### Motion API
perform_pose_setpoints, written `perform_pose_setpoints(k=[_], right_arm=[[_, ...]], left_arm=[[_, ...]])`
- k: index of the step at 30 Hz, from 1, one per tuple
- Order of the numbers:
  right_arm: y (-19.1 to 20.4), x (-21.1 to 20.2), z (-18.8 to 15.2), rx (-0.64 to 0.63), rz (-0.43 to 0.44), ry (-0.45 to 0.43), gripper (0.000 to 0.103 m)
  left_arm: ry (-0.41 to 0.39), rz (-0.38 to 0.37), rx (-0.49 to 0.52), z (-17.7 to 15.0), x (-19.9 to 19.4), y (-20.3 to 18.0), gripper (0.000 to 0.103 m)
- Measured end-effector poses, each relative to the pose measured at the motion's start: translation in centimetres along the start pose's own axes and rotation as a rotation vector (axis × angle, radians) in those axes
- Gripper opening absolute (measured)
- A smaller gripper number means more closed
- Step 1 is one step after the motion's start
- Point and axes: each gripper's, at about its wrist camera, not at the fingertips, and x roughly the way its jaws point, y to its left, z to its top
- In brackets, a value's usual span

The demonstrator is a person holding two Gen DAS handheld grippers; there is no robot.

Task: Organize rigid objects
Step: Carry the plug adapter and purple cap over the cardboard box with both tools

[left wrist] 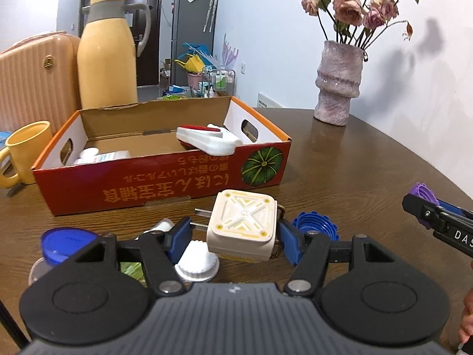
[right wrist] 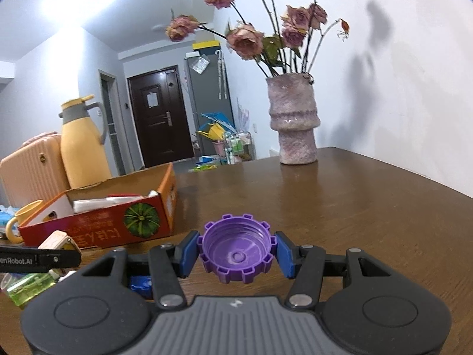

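Landmark is the red cardboard box (left wrist: 165, 177) on the brown table (left wrist: 369, 162); everything below is placed relative to it.

Box sits open-topped, the obvious drop target. Already inside: a white-and-red device (left wrist: 207, 140) at the right end, propped on the front wall, and a small white labelled item (left wrist: 100, 156) at the left end. I read that as sorting partly done.

Behind the box: yellow thermos jug (left wrist: 109, 56). Left of it: yellow mug (left wrist: 23, 151). Well off to its right: vase of dried roses (left wrist: 338, 82). None of these look like sorting items.

My left gripper (left wrist: 233, 233) is in front of the box, jaws about halfway apart and closed on the cream plug adapter (left wrist: 242, 230), prongs pointing left. It looks lifted clear of the table, so I judge it's headed into the box.

My right gripper (right wrist: 236, 253) is right of the box, jaws fairly narrow, pinching the purple notched cap (right wrist: 236, 251) across its rim, hollow side up. Rim grip keeps it from rolling.

Loose in front of the box: blue-lidded jar (left wrist: 59, 251), white ribbed cap (left wrist: 196, 261), blue notched cap (left wrist: 316, 226), a green clear item (right wrist: 29, 288).

Writing: yellow East Asian script on the box front, upside down from my side, beside a green pumpkin graphic. Right gripper arm shows "DAS", cut off. Left arm shows "enRobot.AI", cut off.
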Motion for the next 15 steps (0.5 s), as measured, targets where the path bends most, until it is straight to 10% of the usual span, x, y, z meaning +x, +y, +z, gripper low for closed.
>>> perform_pose_setpoints(k=[15], right_arm=[[5.1,-0.6,1.6,-0.074,0.103,-0.024,0.054]], left_arm=[[-0.097,0.037,-0.067,1.1,-4.3,3.6,0.064]])
